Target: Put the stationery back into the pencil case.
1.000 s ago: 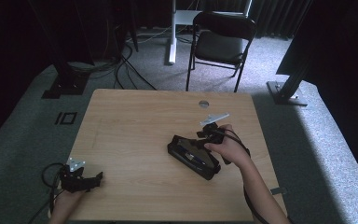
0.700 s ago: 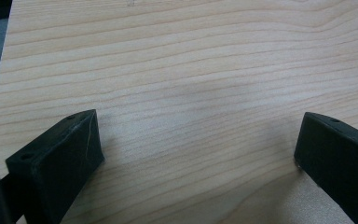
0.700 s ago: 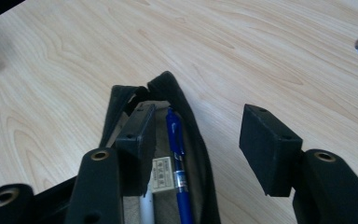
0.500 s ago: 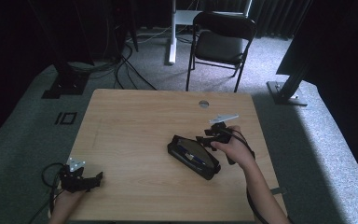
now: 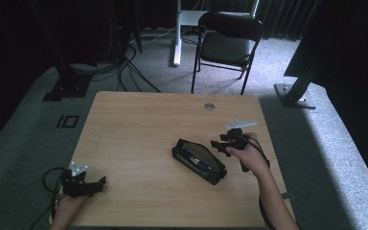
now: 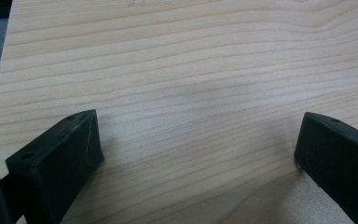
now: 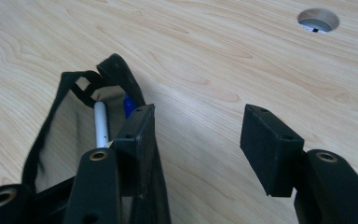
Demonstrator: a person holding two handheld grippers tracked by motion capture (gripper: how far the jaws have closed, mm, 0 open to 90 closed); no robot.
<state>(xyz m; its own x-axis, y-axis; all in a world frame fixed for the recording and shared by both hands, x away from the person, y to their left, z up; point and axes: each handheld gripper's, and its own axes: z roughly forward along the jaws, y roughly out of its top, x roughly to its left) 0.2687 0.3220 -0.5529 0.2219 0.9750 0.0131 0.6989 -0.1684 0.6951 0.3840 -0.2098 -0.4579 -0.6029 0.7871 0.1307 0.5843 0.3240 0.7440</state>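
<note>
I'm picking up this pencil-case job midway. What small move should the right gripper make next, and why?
Probably swing the right gripper left to straddle the case's rim. Its jaws stand apart, nothing between them, over bare table beside the open black pencil case, which holds a white pen.

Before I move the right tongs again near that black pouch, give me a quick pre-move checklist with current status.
1. Black fabric pencil pouch lies open on the light wooden table: ok.
2. White pen and a blue one sit inside the pouch: ok.
3. Right tongs open, holding nothing: ok.
4. Right tongs clear of the pouch: cannot tell; one jaw overlaps its rim in the right gripper view.
5. Left tongs open over bare wood, away from the pouch: ok.
</note>
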